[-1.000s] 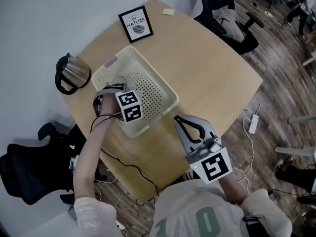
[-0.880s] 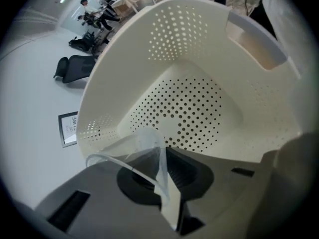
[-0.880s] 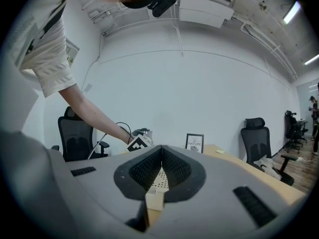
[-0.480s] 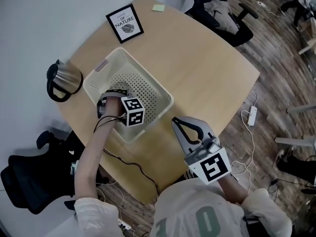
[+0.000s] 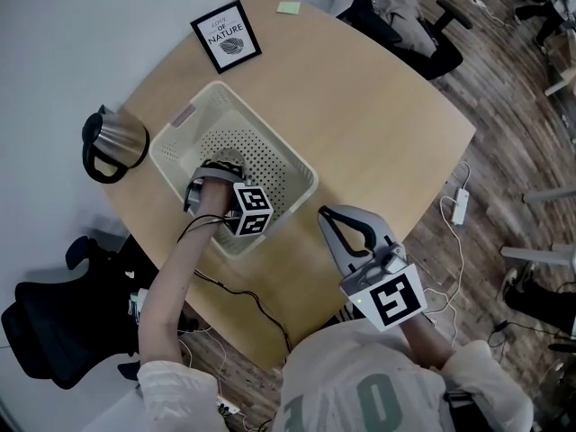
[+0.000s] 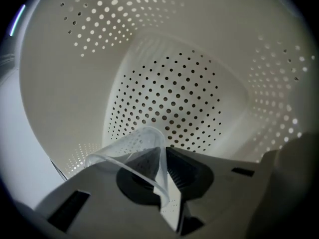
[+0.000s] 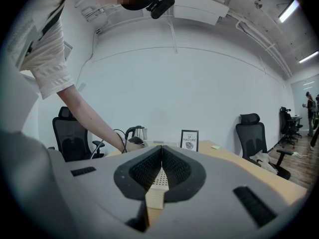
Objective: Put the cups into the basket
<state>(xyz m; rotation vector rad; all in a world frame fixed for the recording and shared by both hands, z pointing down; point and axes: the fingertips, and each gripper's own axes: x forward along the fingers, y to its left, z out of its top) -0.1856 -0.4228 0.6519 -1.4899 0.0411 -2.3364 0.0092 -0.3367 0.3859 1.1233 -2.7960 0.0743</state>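
Observation:
A cream perforated basket (image 5: 274,156) stands on the round wooden table (image 5: 378,124). My left gripper (image 5: 219,166) reaches down inside it, and in the left gripper view my left gripper (image 6: 163,149) is shut on the wall of a clear plastic cup (image 6: 130,150). The cup hangs tilted just above the basket's holed floor (image 6: 174,98). In the head view the cup is mostly hidden by the hand. My right gripper (image 5: 336,217) hovers by the table's near edge, shut with nothing in it. In the right gripper view, my right gripper (image 7: 161,149) points level across the table.
A steel kettle (image 5: 113,140) sits left of the basket, with a framed picture (image 5: 225,36) and a green sticky note (image 5: 288,8) at the far side. A black cable (image 5: 236,292) trails over the near edge. Office chairs (image 5: 405,16) stand around the table.
My left gripper has sunk deeper into the basket with the cup and rolled at the wrist. The right gripper has stayed where it was.

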